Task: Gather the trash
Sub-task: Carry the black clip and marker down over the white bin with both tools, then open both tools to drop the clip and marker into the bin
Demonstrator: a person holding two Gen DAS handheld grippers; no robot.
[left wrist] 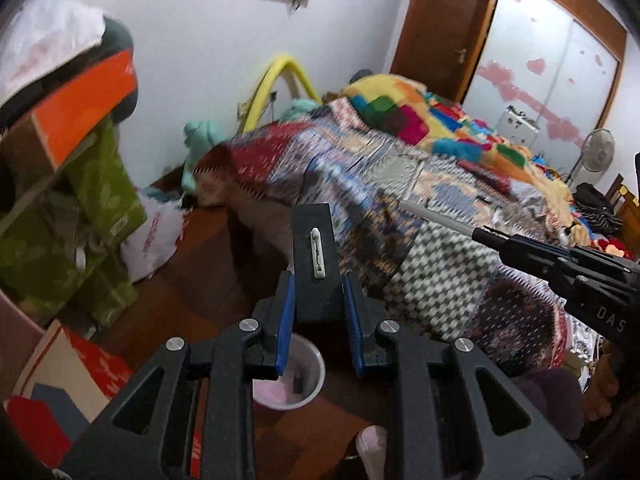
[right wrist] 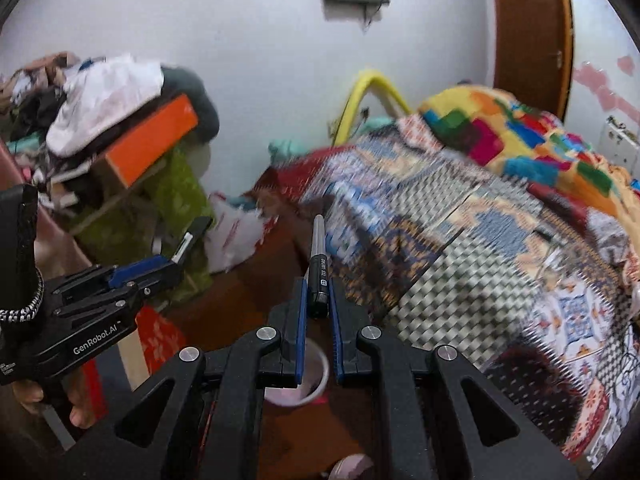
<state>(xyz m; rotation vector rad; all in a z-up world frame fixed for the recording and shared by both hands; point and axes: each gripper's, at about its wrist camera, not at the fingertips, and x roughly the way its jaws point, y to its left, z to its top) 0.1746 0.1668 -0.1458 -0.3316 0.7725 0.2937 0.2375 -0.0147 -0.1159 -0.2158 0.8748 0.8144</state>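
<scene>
Bedroom w/ white wall, brown wooden door [left wrist: 438,24] at back right, dark brown floor. Bed takes up the right side, covered w/ a patchwork quilt [left wrist: 400,184] in checks and geometric prints, plus a bright multicolour blanket [left wrist: 424,112] piled toward the far end. Left side: cluttered stack w/ an orange box [left wrist: 80,104], green patterned fabric below it, white plastic bag [left wrist: 154,236] on the floor beside.

Left gripper [left wrist: 316,292] clamped on a flat black rectangular piece [left wrist: 316,240]; it sticks up past the blue-edged fingers and carries a small white clip-like strip on its face. Seen from the right wrist view, same piece [right wrist: 192,236] pokes out tilted from the left gripper [right wrist: 160,266], w/ the person's hand [right wrist: 60,396] under the gripper body.

Right gripper [right wrist: 318,308] shut tight on a pen-like item [right wrist: 319,264]: black lower section w/ small white print, grey metallic upper barrel, pointing straight ahead along the fingers. In the left wrist view it [left wrist: 444,220] juts out leftward over the quilt from the right gripper [left wrist: 492,238].

Below both grippers on the floor sits a small white bin [left wrist: 308,396] w/ pinkish stuff inside, just beside the bed edge; each held item is above it, not in it. Background blurred.
</scene>
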